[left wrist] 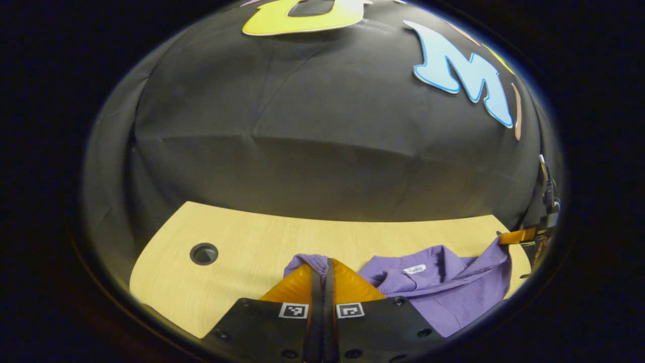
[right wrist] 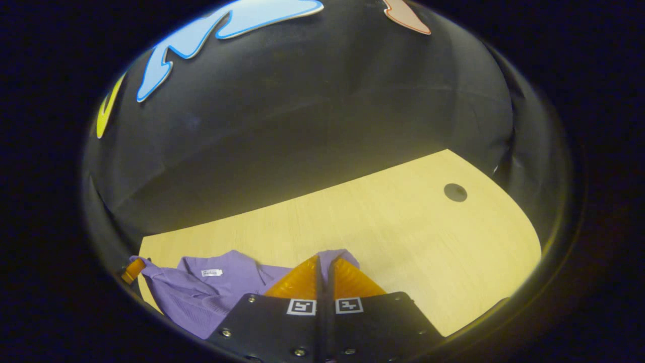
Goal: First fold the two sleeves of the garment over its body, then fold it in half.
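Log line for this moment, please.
left gripper: shut on shirt | right gripper: shut on shirt | table

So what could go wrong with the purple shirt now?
1. Each gripper, left and right, pinches just a small bit of the shirt, so the cloth might slip out when it is lifted.
2. The shirt looks bunched and wrinkled around the collar, so the fold may come out crooked.
3. Part of the shirt lies near the front of the table, so a pull could drag it off.
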{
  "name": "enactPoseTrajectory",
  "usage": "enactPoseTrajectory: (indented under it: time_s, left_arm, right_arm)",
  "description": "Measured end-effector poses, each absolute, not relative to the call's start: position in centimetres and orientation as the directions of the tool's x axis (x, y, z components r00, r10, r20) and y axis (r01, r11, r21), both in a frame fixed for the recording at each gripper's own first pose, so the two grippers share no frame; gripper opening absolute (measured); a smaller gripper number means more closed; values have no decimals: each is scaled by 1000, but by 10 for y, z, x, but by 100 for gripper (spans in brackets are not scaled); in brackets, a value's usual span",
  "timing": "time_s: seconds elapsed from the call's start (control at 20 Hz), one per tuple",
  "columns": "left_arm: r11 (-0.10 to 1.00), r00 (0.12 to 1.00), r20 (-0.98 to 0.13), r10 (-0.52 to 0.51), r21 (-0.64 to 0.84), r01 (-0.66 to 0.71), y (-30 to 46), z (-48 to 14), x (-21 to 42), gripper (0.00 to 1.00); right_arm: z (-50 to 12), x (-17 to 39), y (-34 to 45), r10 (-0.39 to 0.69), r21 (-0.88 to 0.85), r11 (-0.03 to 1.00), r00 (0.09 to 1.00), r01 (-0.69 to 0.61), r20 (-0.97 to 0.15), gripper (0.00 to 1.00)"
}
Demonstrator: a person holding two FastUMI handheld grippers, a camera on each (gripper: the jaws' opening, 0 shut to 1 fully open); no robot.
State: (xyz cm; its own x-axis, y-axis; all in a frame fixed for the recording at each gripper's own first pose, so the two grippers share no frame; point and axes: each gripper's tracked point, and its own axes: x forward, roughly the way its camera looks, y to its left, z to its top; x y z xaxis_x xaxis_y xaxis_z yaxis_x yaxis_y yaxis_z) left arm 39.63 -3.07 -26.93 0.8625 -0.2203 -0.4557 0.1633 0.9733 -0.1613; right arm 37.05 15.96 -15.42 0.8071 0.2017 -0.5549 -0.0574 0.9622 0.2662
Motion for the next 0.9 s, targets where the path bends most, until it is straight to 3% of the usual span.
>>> enactPoseTrajectory:
  time_s: [0.25, 0.35, 0.45, 0.5, 0.65, 0.8, 0.9]
  left_arm:
    - [979, 868, -454, -200, -128, 158, -32, -278, 405, 6]
    - [981, 866, -463, -190, -122, 150, -32, -281, 405, 8]
    - [981, 864, -467, -190, -127, 147, -34, -280, 403, 17]
    - [981, 862, -470, -189, -127, 146, -34, -278, 402, 17]
    - [981, 862, -471, -187, -140, 137, -37, -269, 397, 26]
    - [978, 869, -458, -188, -168, 123, -38, -255, 391, 69]
    - [977, 880, -440, -179, -182, 108, -37, -241, 386, 82]
  right_arm:
    - [-159, 381, 164, 191, 247, 967, 816, -61, -546, 2]
    - [-156, 383, 164, 184, 235, 970, 822, -63, -539, 7]
    - [-151, 383, 163, 184, 236, 970, 829, -64, -528, 13]
    - [-145, 383, 162, 182, 238, 969, 834, -62, -522, 18]
    - [-135, 379, 156, 173, 223, 973, 847, -66, -503, 41]
    - [-121, 367, 156, 178, 179, 979, 857, -102, -484, 59]
    - [-112, 357, 160, 194, 162, 978, 861, -131, -471, 66]
